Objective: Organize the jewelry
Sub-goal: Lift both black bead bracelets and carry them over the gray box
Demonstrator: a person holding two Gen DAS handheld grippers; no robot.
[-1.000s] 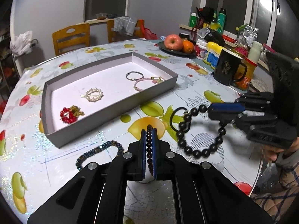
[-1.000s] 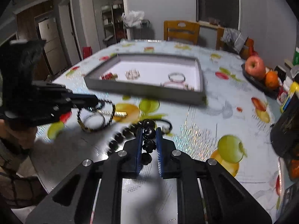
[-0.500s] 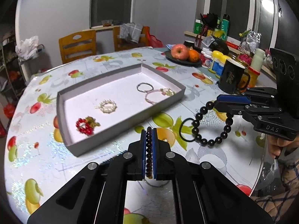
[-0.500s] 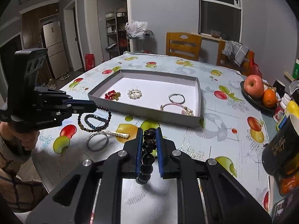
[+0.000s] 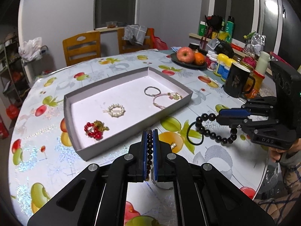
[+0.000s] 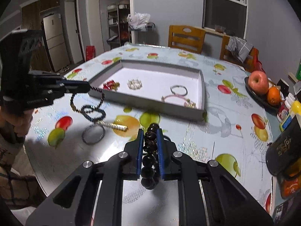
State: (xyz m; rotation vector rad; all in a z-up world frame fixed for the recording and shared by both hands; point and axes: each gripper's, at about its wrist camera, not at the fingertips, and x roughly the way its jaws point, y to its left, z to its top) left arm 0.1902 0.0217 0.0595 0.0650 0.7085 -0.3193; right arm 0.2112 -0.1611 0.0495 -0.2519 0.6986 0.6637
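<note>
The left gripper (image 5: 150,131) was clamped on a thin bead bracelet (image 5: 149,146), the right gripper (image 6: 150,131) on a big black bead bracelet (image 6: 150,141), both above the bench's (image 5: 188,103) near edge, short of the tray (image 5: 169,107)

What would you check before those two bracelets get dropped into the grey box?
1. Left gripper clamped on the small-bead bracelet: ok.
2. Right gripper clamped on the big black bead bracelet: ok.
3. Both bracelets lifted off the table: ok.
4. Bare floor in the grey box for two more pieces: ok.
5. Either gripper already above the box: not ok.
6. Black hair tie snagged on the big beads: cannot tell.
</note>
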